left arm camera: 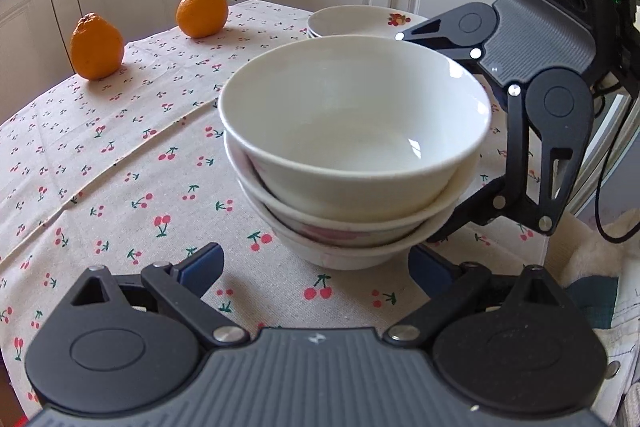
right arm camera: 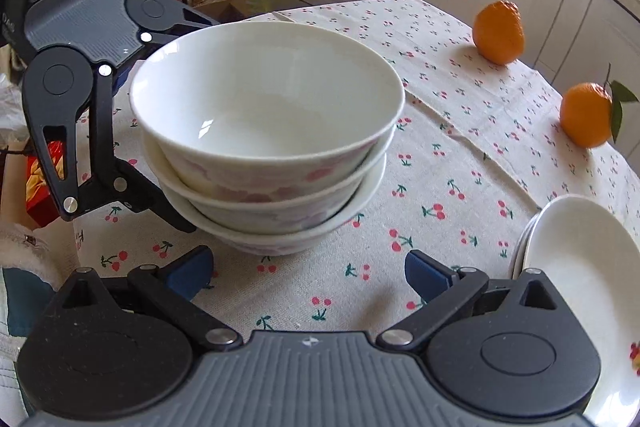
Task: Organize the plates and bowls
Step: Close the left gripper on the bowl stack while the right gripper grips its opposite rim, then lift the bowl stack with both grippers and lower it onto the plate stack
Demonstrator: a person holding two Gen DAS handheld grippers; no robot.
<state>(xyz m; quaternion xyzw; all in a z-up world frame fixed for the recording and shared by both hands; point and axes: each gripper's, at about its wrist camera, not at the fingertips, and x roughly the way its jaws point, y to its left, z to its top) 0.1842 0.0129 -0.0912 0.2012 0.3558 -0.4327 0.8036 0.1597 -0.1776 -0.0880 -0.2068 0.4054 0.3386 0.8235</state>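
Three bowls [left arm camera: 352, 155] sit nested in one stack mid-bench on the cherry-print cloth [left arm camera: 132, 163], and the plates [right arm camera: 592, 279] are piled just off to the side — so the sorting looks mostly done, I'd say, with perhaps only shifting the stacks left. My left tongs [left arm camera: 316, 267] are spread wide, grasping nothing, low in front of the bowl stack. My right tongs [right arm camera: 308, 273] are also released and empty — close to the stack's foot, not touching. Two oranges [left arm camera: 96, 47] sit well apart.

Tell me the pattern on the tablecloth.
Small red cherries with green stems on beige tablecloth; clearest in the right wrist view.
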